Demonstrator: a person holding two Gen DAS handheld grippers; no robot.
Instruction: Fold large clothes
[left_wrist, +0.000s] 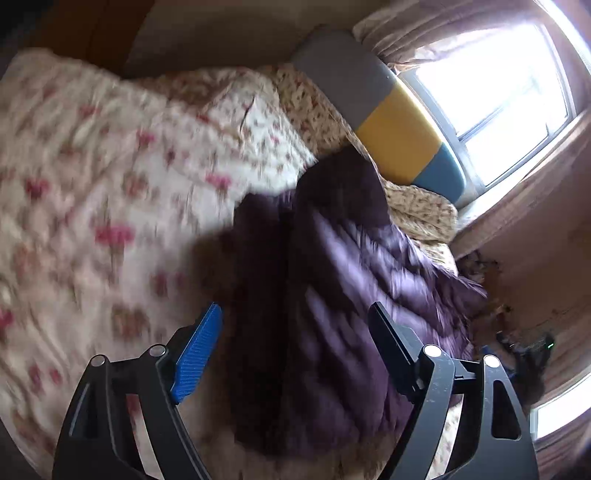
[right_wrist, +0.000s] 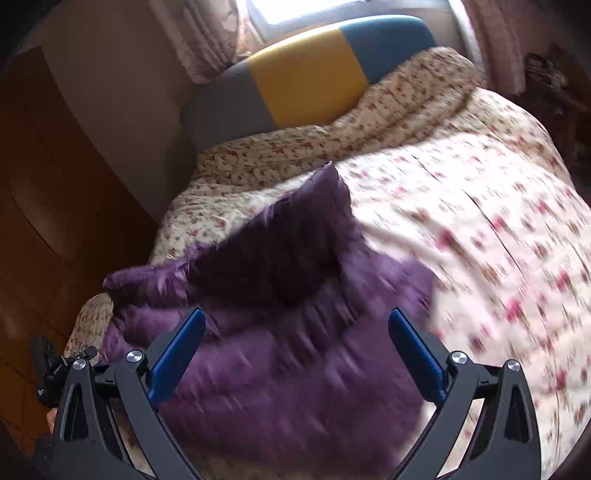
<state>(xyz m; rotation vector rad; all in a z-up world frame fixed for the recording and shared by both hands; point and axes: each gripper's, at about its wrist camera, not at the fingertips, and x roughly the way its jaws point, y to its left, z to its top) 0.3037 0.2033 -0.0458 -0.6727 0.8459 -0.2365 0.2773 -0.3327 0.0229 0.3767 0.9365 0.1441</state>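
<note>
**Purple jacket on the flowered bed**

Daylight from a window (left_wrist: 491, 92) falls on a bed under a floral quilt (right_wrist: 480, 229), with a grey, yellow and blue headboard (right_wrist: 306, 81) behind it. On the quilt lies a purple quilted jacket (right_wrist: 280, 332), partly folded over itself. Left tongs (left_wrist: 295, 321) and right tongs (right_wrist: 295, 325) both hang just above the jacket, spread wide, nothing between their blue pads (right_wrist: 173, 365). Motion blurs both views.

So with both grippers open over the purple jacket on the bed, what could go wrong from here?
1. The puffy purple jacket lies bunched, with a raised flap; a pinch may catch one layer only.
2. It sits near the edge of the floral bedspread and could slide off.
3. The left gripper or right gripper might grab bedspread too.
</note>
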